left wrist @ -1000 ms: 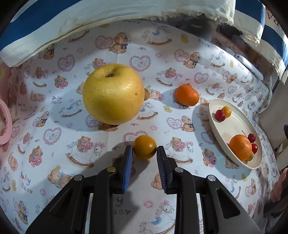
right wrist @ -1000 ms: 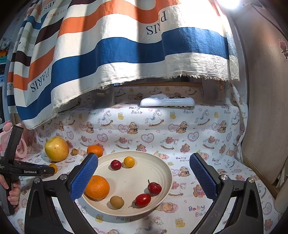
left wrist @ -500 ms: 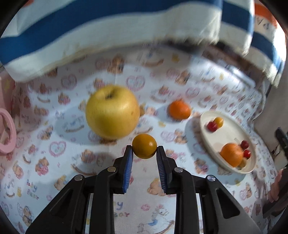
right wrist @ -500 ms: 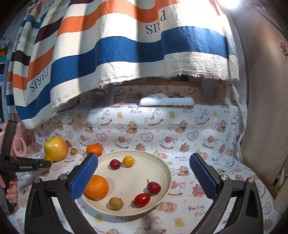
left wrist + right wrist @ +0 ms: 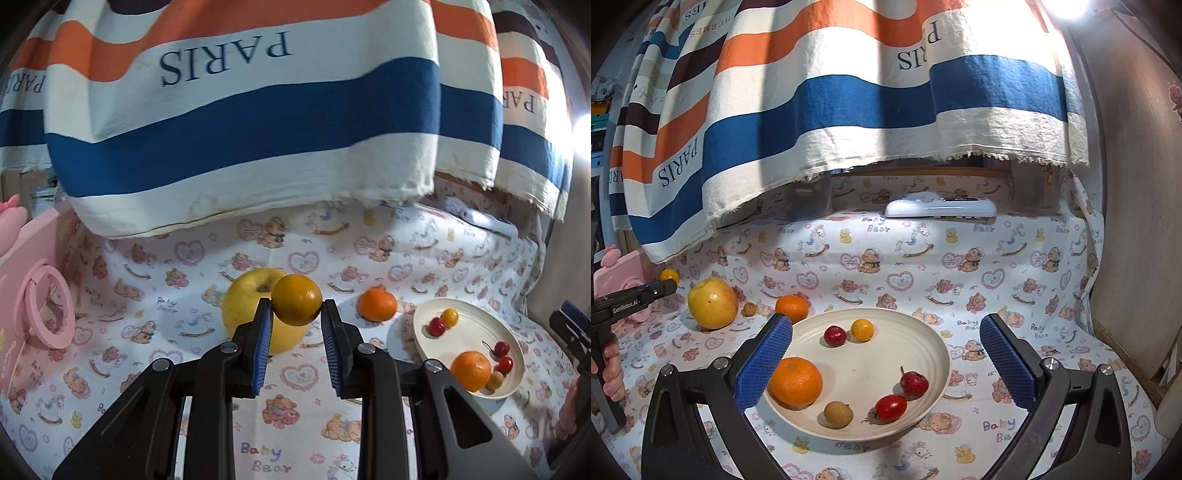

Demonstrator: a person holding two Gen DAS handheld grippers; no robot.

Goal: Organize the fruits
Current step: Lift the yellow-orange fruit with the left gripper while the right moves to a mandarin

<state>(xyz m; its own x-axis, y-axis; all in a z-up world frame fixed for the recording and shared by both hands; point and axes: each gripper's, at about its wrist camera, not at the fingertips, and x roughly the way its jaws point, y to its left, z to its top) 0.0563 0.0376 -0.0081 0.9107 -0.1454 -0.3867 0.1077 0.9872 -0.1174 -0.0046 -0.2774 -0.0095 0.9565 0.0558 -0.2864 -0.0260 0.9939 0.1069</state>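
Gripping a small yellow-orange citrus (image 5: 297,300) between its blue pads, our left gripper (image 5: 297,317) carries the fruit clear of the bear-print cloth (image 5: 207,258), in front of the big yellow apple (image 5: 243,306) as that wrist view has it. What the coming move turns on is where the cream plate (image 5: 476,317) lies from this fruit: off to the right and lower, past the loose orange (image 5: 377,304) that sits between apple and plate. The fruit is round, so we see no long axis to mind. From the right wrist view the plate (image 5: 923,332) sits directly under our right gripper (image 5: 886,365), whose jaws stand wide apart around nothing. Our right hand is nearer the plate, but our left has the fruit, so we judge the carry must run rightward over the loose orange.
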